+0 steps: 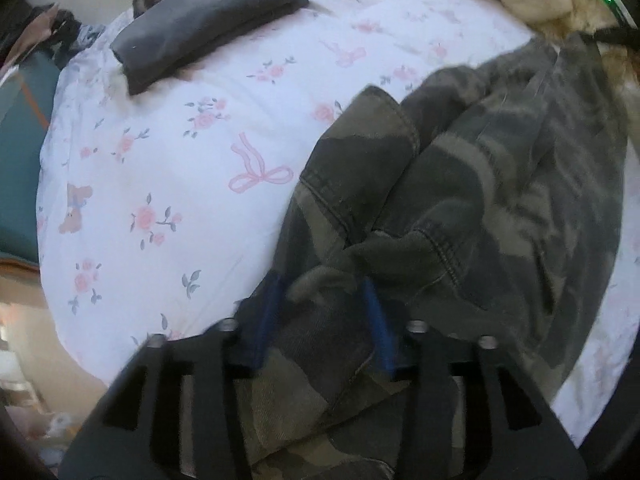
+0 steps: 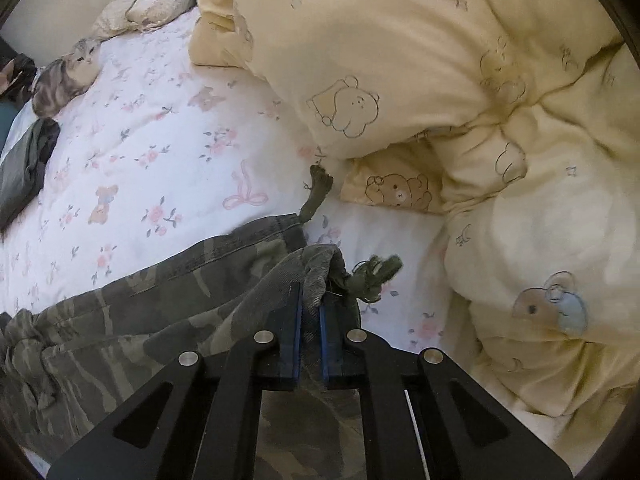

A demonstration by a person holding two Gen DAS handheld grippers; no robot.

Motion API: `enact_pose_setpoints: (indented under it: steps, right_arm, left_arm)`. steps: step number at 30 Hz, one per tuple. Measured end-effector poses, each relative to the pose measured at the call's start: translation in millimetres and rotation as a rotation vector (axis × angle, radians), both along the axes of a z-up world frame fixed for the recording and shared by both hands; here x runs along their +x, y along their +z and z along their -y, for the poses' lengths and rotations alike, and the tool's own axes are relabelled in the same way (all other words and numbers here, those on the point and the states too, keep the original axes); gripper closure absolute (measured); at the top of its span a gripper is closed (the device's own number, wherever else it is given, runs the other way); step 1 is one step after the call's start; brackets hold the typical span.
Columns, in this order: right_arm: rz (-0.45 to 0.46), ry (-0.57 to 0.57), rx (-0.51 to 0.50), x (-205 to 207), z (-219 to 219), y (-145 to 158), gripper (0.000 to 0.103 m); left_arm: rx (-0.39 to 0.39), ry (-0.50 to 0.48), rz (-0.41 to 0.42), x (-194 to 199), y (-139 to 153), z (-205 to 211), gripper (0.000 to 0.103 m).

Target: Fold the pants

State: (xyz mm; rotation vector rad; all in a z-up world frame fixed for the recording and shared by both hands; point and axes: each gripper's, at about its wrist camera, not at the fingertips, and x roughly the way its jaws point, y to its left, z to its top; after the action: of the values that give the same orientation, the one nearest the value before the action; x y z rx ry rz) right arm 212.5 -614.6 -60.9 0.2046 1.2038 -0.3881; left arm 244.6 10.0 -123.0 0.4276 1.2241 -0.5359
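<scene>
Camouflage pants point(image 1: 460, 184) lie bunched on the floral bedsheet point(image 1: 168, 168), at the right in the left wrist view. My left gripper point(image 1: 324, 292) has its blue-padded jaws set apart, with a thick fold of the pants between them. In the right wrist view the pants point(image 2: 168, 300) stretch from lower left to centre. My right gripper point(image 2: 310, 300) is shut on the hem of one pant leg, beside its frayed drawstring ends point(image 2: 376, 274). A second drawstring point(image 2: 318, 192) lies on the sheet beyond.
A folded dark grey garment point(image 1: 204, 20) lies at the far left of the bed. A cat point(image 2: 64, 76) rests at the bed's far corner. A rumpled cream duvet point(image 2: 460, 92) with bear prints fills the right side. The bed's edge drops off left.
</scene>
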Motion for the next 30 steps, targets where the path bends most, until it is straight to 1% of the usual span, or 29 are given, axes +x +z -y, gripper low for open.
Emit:
enact_pose_setpoints:
  steps: [1, 2, 4, 5, 6, 7, 9, 10, 12, 16, 19, 22, 24, 25, 27, 28, 30]
  right_arm:
    - [0.003, 0.011, -0.007, -1, -3, 4, 0.097]
    - [0.008, 0.015, -0.013, -2, -5, 6, 0.097]
    - [0.018, 0.014, -0.009, -2, -6, 9, 0.097]
    - [0.019, 0.011, -0.011, -3, -6, 11, 0.097]
    - [0.018, 0.009, -0.015, -5, -6, 12, 0.097]
    - [0.019, 0.005, -0.019, -7, -5, 13, 0.097]
    - [0.019, -0.002, -0.014, -10, -2, 14, 0.097]
    - [0.018, -0.005, -0.014, -12, -1, 15, 0.097]
    - [0.017, -0.006, -0.015, -17, 1, 19, 0.097]
    - [0.025, 0.007, -0.014, -27, 0, 28, 0.097]
    - [0.038, 0.009, -0.016, -35, -2, 42, 0.097]
    - [0.062, 0.002, -0.025, -43, -2, 61, 0.097]
    - [0.073, 0.005, -0.040, -45, -2, 70, 0.097]
    - [0.072, 0.007, -0.050, -46, -2, 73, 0.097]
    - [0.068, 0.000, -0.060, -44, 0, 73, 0.097]
    - [0.068, -0.001, -0.060, -42, 1, 73, 0.097]
    - [0.069, 0.016, -0.056, -34, 0, 71, 0.097]
  left_arm:
    - [-0.014, -0.017, -0.022, -2, 1, 1, 0.053]
    - [0.003, -0.041, -0.027, -1, 0, 6, 0.053]
    - [0.085, -0.123, -0.021, -10, -8, 17, 0.053]
    - [0.112, -0.151, -0.017, -13, -11, 21, 0.053]
    - [0.145, -0.172, -0.005, -15, -14, 24, 0.055]
    - [0.164, -0.176, 0.002, -16, -16, 25, 0.060]
    - [0.193, -0.159, 0.011, -12, -18, 25, 0.085]
    - [0.195, -0.150, 0.016, -9, -17, 23, 0.091]
    - [0.178, -0.142, 0.024, -8, -12, 20, 0.098]
    - [0.144, -0.136, 0.071, -18, 6, 13, 0.100]
    - [0.107, -0.108, 0.151, -27, 32, 5, 0.101]
    - [0.043, -0.049, 0.211, -30, 61, -9, 0.102]
    - [0.032, 0.025, 0.269, -26, 76, -20, 0.103]
    - [0.009, 0.079, 0.283, -21, 84, -31, 0.103]
    - [-0.005, 0.160, 0.278, -8, 85, -50, 0.103]
    - [-0.004, 0.173, 0.250, -1, 81, -56, 0.103]
    - [-0.010, 0.131, 0.195, 2, 72, -53, 0.103]
